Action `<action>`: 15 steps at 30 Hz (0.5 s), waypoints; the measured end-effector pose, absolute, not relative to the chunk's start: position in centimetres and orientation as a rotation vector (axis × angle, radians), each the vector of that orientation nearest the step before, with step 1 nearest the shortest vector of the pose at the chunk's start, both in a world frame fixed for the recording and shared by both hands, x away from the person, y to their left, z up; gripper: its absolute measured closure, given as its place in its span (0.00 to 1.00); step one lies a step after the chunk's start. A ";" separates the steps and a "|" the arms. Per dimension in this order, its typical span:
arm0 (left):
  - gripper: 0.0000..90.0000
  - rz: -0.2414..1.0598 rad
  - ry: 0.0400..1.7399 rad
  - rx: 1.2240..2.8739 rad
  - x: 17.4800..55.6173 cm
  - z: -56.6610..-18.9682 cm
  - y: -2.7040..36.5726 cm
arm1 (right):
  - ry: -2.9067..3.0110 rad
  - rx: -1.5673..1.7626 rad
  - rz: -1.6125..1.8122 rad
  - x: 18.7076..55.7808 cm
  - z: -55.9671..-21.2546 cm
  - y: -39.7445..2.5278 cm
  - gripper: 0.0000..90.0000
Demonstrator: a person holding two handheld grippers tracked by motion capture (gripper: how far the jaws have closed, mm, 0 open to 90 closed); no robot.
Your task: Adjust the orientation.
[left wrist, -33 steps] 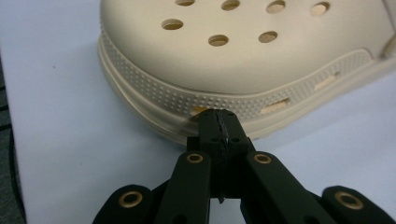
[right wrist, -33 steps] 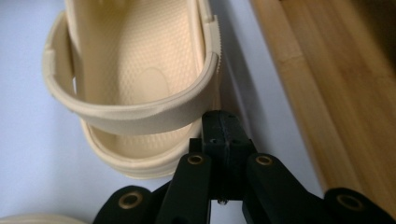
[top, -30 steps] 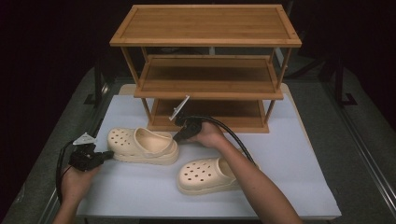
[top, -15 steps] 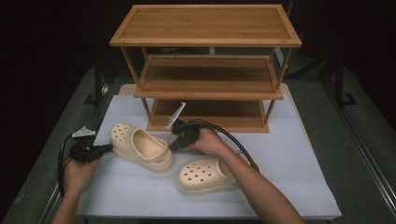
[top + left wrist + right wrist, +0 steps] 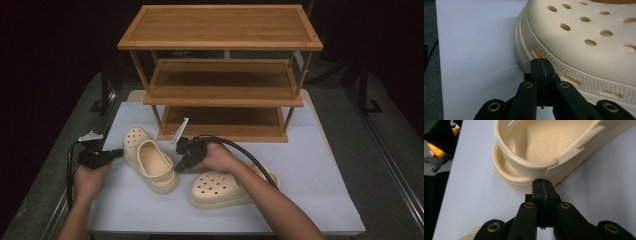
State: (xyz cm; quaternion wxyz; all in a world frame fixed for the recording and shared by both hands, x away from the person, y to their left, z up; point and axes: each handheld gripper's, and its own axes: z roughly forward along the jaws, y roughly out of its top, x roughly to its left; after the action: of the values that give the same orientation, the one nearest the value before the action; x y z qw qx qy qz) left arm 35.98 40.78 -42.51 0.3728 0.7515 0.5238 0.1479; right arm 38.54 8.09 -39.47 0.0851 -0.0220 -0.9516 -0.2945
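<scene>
Cream foam clog is seen on the white mat, long axis near-right to far-left. Right gripper, jaws clenched empty, is pressed at its heel; left gripper, likewise clenched, at its toe. Bamboo rack stands beyond.

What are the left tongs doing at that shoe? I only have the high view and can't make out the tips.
Observer: left tongs are shut with nothing between them. The tips touch the dotted sole rim of the cream clog, beside its perforated toe.
Operator: And the right tongs?
Observer: right tongs are shut too, gripping nothing. The tips sit against the sole edge at the heel, just under the heel strap.
Operator: Anything inside the clog?
Observer: the right gripper view looks into it. The textured footbed has nothing lying on it.
</scene>
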 end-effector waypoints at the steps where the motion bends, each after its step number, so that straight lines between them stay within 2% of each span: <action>1: 1.00 0.380 1.346 1.929 36.1 -42.5 40.7 | -2.838 -0.050 -0.872 38.4 -39.4 8.3 1.00; 6: 1.00 0.412 1.316 1.964 36.8 -41.9 39.8 | -2.836 0.016 -0.835 37.5 -39.4 9.3 1.00; 15: 1.00 0.389 1.318 1.943 36.9 -42.1 39.9 | -2.820 0.025 -0.842 37.2 -39.2 9.8 1.00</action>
State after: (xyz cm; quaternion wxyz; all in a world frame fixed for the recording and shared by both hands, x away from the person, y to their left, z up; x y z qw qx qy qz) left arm 36.90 39.89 -42.07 0.3716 0.7580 0.5141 0.1519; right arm 37.20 9.75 -39.23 0.0993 0.0086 -0.9534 -0.2846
